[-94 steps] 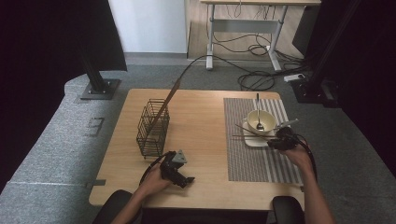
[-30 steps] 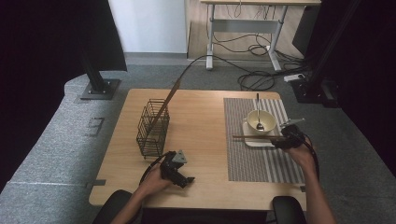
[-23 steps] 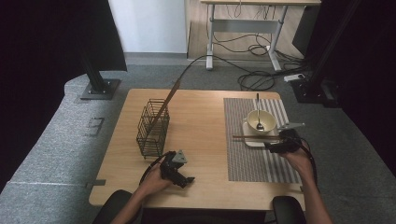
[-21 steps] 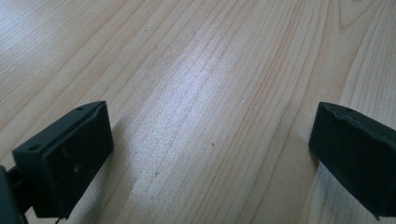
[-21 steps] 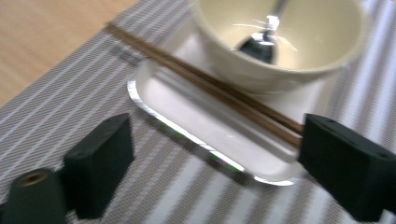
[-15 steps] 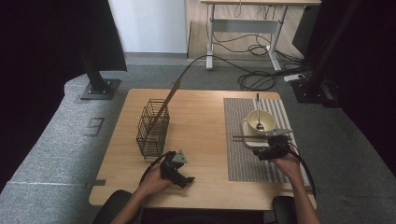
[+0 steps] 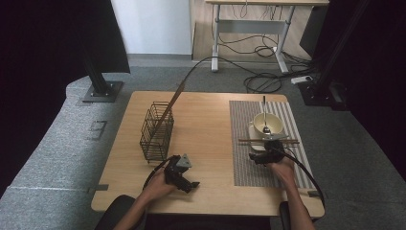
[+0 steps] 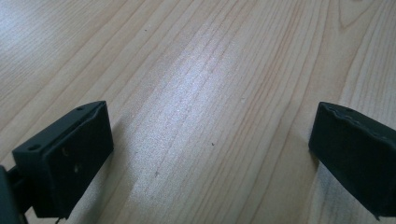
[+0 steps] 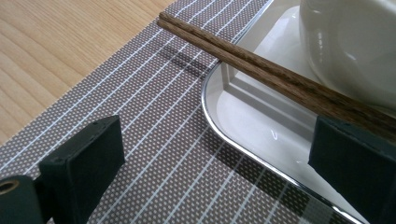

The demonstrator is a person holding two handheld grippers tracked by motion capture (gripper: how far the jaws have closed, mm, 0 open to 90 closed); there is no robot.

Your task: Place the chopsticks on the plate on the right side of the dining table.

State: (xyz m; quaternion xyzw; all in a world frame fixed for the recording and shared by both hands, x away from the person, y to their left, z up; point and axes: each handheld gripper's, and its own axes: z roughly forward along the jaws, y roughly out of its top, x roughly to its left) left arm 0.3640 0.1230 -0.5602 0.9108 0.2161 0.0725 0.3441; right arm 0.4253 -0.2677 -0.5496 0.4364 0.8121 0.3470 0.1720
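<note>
While the left gripper (image 7: pixel 184 178) rested wide open on the desk (image 7: pixel 206 120), the right gripper (image 9: pixel 215 172) faced the chopsticks (image 9: pixel 261 70), fingers wide. Closing on them seemed next.

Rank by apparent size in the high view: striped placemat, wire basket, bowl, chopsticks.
1. striped placemat, by far the largest in area.
2. wire basket.
3. bowl and chopsticks: unsure. The chopsticks run longer than the bowl is wide but are very thin, so the bowl covers more area.
</note>
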